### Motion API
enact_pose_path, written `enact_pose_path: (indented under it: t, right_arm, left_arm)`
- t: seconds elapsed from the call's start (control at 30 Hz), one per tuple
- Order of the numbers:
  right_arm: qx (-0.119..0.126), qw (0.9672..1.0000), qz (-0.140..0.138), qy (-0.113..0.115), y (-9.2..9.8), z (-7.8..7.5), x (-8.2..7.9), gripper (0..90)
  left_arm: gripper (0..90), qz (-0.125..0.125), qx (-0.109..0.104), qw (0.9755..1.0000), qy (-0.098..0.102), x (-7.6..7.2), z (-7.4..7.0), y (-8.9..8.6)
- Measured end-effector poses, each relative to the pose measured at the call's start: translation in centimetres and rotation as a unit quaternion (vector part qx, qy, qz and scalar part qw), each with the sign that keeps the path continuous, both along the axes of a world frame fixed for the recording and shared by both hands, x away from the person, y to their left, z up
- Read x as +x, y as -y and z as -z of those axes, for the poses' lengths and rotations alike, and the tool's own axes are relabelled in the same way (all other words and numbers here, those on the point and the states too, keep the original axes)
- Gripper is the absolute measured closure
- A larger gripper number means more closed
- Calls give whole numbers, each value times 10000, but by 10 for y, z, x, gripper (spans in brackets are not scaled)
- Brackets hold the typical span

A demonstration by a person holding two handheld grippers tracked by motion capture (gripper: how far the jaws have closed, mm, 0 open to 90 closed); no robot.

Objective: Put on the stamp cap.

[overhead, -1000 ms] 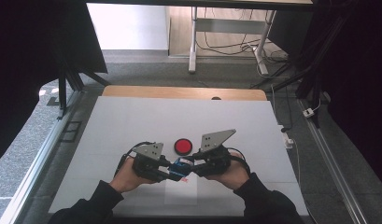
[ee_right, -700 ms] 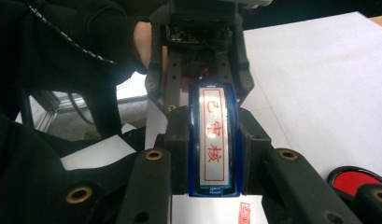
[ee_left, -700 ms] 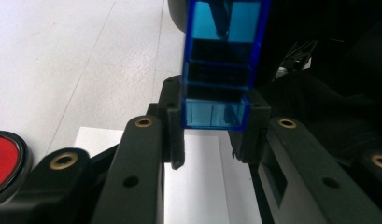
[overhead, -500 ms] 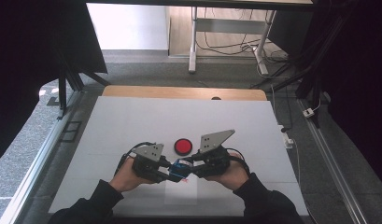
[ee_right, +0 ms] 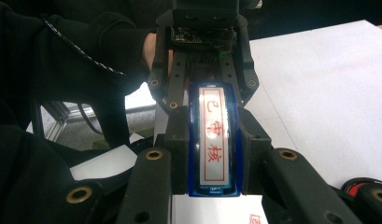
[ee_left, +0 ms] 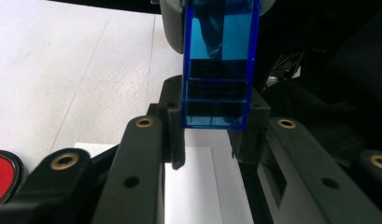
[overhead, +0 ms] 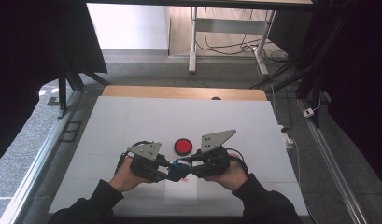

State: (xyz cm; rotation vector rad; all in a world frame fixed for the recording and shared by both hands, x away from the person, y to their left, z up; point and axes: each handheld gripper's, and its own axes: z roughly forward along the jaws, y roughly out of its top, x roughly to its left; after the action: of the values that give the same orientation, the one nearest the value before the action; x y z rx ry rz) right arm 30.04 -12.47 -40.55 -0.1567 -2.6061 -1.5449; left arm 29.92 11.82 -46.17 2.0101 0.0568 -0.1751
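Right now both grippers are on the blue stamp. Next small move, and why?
Probably lower the blue stamp onto the white paper sheet, face down. The left gripper and right gripper both clamp it above that sheet, its red characters face the right gripper's camera, and a red mark already sits on the paper. The red ink pad lies just beyond, apart from the stamp.

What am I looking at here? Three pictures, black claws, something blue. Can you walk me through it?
A person sits at a white table holding hand-held tongs in each hand: left tongs, right tongs. One picture looks down from above; the other two come from cameras riding on each pair of tongs. Both tongs are shut on one blue stamp, whose face shows red characters in the right gripper view. A red ink pad and a white paper sheet lie on the table.
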Motion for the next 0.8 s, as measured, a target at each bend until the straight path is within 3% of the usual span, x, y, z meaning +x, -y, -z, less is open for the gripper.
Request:
enact_pose_path:
  t: [0.33, 0.57, 0.73, 0.8]
  right_arm:
    - [-127, 9998, 3, 122, -1, 0, 0, 703]
    - [-180, 9996, 104, 184, 1, 0, 1, 703]
    - [-182, 9995, 160, 222, 1, -1, 1, 703]
    - [-190, 9994, 175, 233, 2, -1, 1, 703]
  left_arm:
    - [683, -86, 59, 9999, 0, 0, 2, 2]
    - [589, -378, 196, 9991, -40, -1, 2, 1]
    - [517, -614, 323, 9975, -137, -4, 0, -1]
    - [490, -741, 413, 9964, -88, -6, 0, -2]
